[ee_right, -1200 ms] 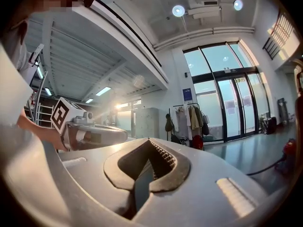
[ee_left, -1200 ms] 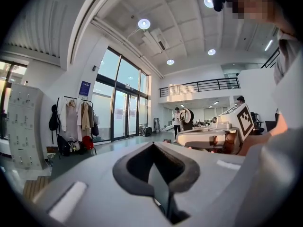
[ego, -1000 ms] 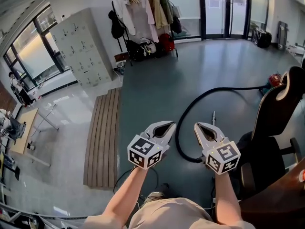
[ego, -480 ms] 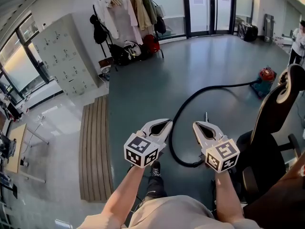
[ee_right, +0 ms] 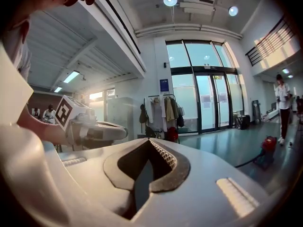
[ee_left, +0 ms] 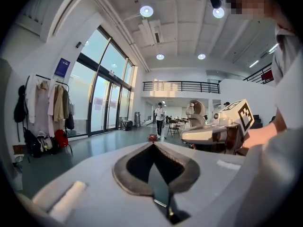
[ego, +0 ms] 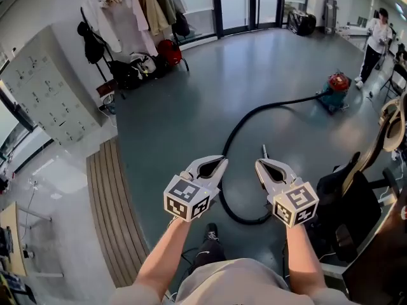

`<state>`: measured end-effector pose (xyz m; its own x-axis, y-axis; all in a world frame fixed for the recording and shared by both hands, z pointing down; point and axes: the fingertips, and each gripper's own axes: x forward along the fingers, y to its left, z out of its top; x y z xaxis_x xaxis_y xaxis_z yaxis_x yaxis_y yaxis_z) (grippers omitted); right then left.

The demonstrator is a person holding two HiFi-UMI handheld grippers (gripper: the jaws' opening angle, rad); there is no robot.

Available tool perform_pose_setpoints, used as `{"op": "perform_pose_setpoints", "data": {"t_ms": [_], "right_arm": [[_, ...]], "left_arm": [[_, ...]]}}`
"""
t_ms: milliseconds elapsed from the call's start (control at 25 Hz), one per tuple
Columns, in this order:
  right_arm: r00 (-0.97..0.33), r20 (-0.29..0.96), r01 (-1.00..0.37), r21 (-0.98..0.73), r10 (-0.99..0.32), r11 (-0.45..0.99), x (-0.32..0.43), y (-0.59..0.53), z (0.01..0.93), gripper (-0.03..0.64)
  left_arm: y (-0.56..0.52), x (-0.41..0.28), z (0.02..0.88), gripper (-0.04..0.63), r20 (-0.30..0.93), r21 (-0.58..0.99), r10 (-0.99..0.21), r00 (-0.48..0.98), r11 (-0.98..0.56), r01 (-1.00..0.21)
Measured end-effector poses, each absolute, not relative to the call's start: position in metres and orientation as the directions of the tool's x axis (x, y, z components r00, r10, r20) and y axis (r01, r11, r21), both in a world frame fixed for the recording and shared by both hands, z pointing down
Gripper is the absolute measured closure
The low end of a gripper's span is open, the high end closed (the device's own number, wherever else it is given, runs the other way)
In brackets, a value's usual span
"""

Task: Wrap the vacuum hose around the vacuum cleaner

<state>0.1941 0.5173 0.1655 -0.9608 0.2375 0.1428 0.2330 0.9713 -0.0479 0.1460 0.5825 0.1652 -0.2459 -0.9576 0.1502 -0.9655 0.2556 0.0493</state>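
Plainly, left gripper [ego: 221,161] and right gripper [ego: 260,163] are closed, empty.

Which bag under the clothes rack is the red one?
The bag farthest right in the head view, nearest the glass doors; the bags left of it are dark.

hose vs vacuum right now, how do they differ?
Hose is black, long and thin; vacuum is red-topped and compact. Hose snakes over the floor with a loop by the person's foot; vacuum stands far off. Shared: both on the floor, joined, hose not yet wrapped.
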Motion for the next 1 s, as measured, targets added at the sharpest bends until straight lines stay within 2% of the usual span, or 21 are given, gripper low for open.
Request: {"op": "perform_pose_setpoints", "data": {"t_ms": [160,440,760,1000], "right_arm": [[-0.974,0.178,0.135,-0.052,0.142,0.990,0.147,0.503,0.173,0.594],[-0.970,0.235,-0.067,-0.041,-0.055,0.997,0.110,0.466,0.163,0.594],[-0.936,0.255,-0.270,-0.070,-0.244,0.960,0.148,0.398,0.180,0.594],[-0.917,0.239,-0.349,-0.094,-0.319,0.932,0.187,0.363,0.180,0.594]], "left_arm": [[0.564,0.094,0.177,0.595,0.173,0.065,-0.975,-0.141,0.154,-0.986],[0.517,0.051,0.177,0.595,0.202,0.103,-0.976,0.083,-0.063,-0.993],[0.437,0.075,0.200,0.595,0.250,0.112,-0.927,0.281,-0.260,-0.959],[0.397,0.112,0.205,0.595,0.279,0.115,-0.893,0.352,-0.333,-0.936]]}}
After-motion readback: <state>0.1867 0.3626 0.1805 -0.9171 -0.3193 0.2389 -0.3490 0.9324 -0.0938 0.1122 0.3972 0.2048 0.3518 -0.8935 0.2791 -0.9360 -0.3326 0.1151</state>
